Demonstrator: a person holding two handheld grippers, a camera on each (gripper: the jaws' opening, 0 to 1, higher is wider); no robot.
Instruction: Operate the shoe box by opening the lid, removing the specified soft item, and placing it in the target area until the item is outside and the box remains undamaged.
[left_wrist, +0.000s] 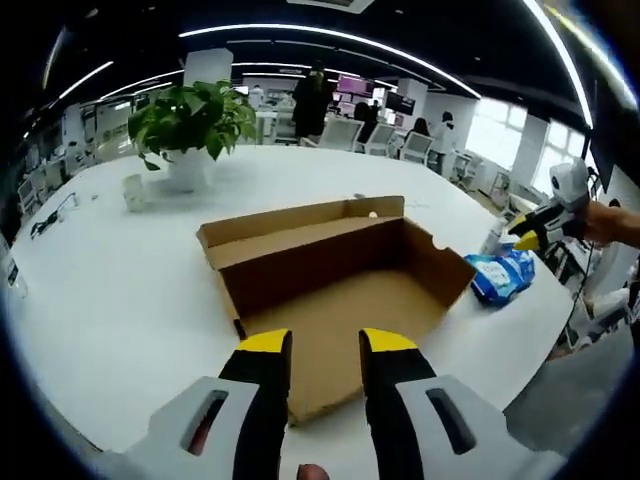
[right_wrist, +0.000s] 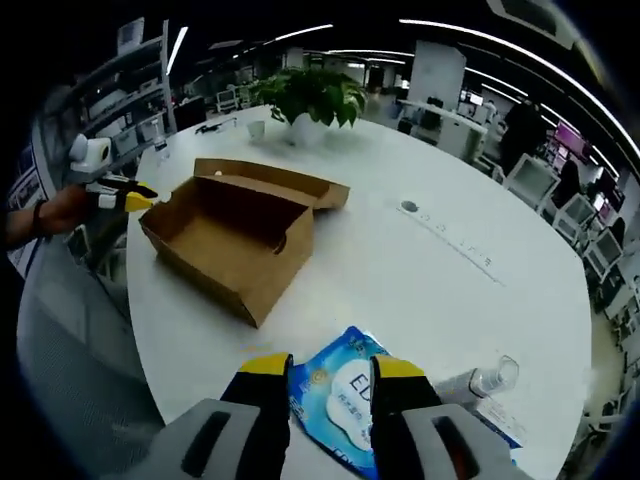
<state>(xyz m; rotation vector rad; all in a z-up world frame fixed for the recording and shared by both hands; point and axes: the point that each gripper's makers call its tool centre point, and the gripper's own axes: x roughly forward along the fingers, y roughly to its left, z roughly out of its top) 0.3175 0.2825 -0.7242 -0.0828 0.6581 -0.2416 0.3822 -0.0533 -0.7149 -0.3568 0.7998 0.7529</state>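
Observation:
The brown cardboard shoe box (left_wrist: 340, 290) lies open on the white table (left_wrist: 120, 290), its lid folded back flat behind it; the inside looks empty. My left gripper (left_wrist: 326, 345) is open, its yellow tips over the box's near edge. A blue and white soft packet (left_wrist: 503, 275) lies on the table to the right of the box. In the right gripper view the packet (right_wrist: 345, 395) sits just beneath my open right gripper (right_wrist: 332, 368), whose fingers straddle it without closing on it. The box (right_wrist: 235, 235) is farther off, with the left gripper (right_wrist: 125, 195) at its end.
A potted plant (left_wrist: 190, 120) and a small white cup (left_wrist: 133, 190) stand at the table's far side. A clear bottle (right_wrist: 480, 380) lies beside the packet near the table edge. The right gripper (left_wrist: 545, 225) and a hand (left_wrist: 610, 220) come in from the right.

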